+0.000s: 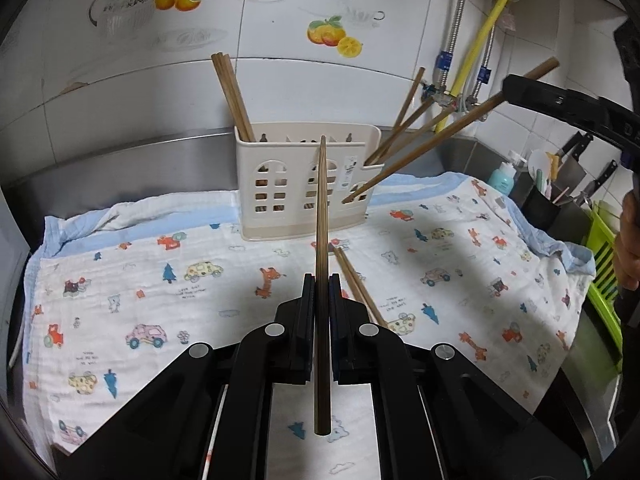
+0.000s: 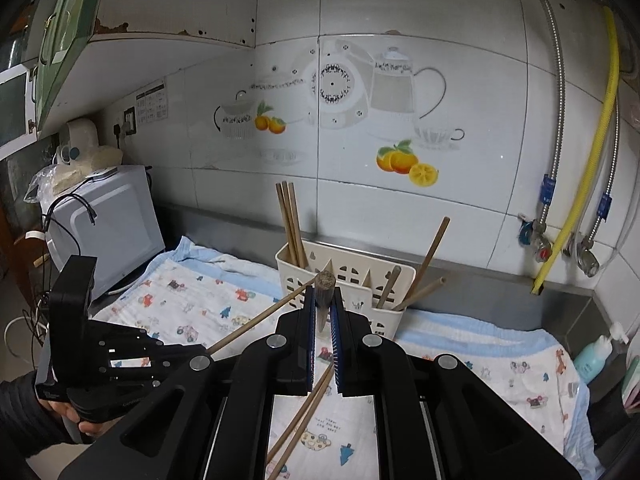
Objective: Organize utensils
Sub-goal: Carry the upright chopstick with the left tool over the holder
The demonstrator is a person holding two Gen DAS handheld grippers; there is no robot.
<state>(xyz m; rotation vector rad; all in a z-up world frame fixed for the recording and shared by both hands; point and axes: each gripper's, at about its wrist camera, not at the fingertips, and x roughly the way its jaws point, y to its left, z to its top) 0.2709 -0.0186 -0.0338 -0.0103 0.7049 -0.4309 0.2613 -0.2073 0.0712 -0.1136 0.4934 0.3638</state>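
Observation:
A cream utensil holder stands at the back of a printed cloth, with wooden chopsticks leaning in its left and right compartments. My left gripper is shut on one chopstick, which points forward at the holder's middle. My right gripper is shut on another chopstick, held above the cloth and slanting down in front of the holder's right side. Two loose chopsticks lie on the cloth beneath the grippers.
A microwave with cables sits at the left end of the counter. A soap bottle, a knife block and a green rack crowd the right end. Water valves and hoses hang on the tiled wall.

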